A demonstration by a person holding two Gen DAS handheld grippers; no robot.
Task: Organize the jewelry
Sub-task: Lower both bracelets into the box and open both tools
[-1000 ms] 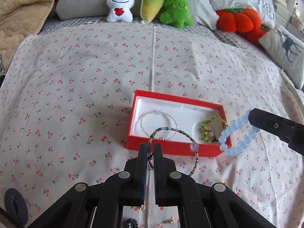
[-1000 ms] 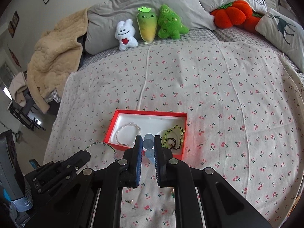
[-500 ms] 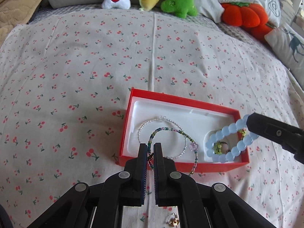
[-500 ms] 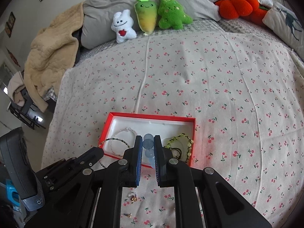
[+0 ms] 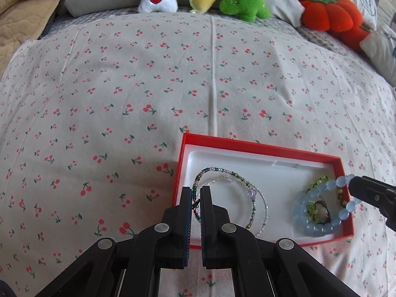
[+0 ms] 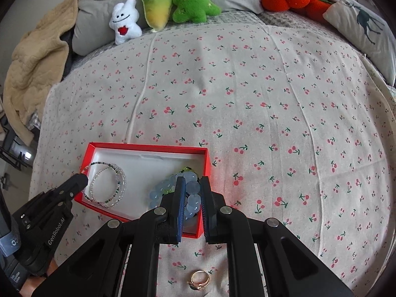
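Left gripper [image 5: 196, 201] fingers pinching multicoloured seed-bead bracelet [image 5: 243, 182] over red cardboard box's [image 5: 259, 146] left edge, right gripper [image 6: 192, 193] fingers pinching pale blue round-bead bracelet [image 6: 163, 189] inside right wall, wide cherry-print bedsheet [image 6: 247, 99] beyond

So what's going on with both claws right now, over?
Left gripper shut on multicoloured seed-bead bracelet, right gripper shut on pale blue round-bead bracelet. Both over red box. Gold ring still outside.

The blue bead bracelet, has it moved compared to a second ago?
Yes. The blue bead bracelet, shut in the right gripper, went from hanging outside the red box past its near right corner to lying inside its right end, over the green bracelet.
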